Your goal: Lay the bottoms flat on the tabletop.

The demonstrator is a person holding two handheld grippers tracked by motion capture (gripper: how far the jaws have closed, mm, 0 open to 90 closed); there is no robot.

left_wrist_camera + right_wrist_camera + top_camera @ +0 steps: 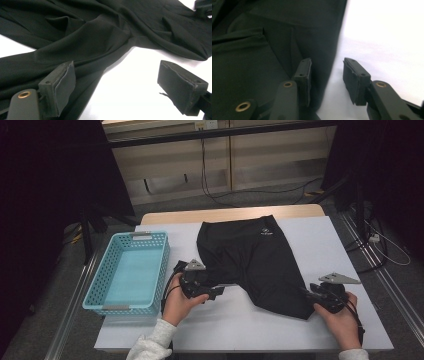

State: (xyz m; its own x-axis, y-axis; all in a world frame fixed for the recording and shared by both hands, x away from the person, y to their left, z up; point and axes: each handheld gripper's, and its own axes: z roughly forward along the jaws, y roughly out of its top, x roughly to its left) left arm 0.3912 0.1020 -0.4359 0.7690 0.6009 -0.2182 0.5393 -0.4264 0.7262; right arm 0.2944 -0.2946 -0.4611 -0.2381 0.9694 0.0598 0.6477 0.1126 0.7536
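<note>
Black padded jaws rise at the bottom of the left gripper view, standing wide apart: 1 pad lies against the folded edge of the black shorts [105, 35], the other sits over bare white tabletop, and no cloth is pinched between them. From the high view, the left gripper [212, 292] rests at the hem of the shorts' left leg, held in the person's left hand [177, 305], just beside a light blue plastic basket [102, 292] that stands on the left part of the white table [280, 330]. The shorts lie spread flat near the table's middle, waistband toward the far edge, both legs pointing at the person. At the other leg's hem sits the right gripper [327, 75], its jaws partly open with a narrow gap; the side edge of the shorts runs into that gap, yet the pads do not press on it.
</note>
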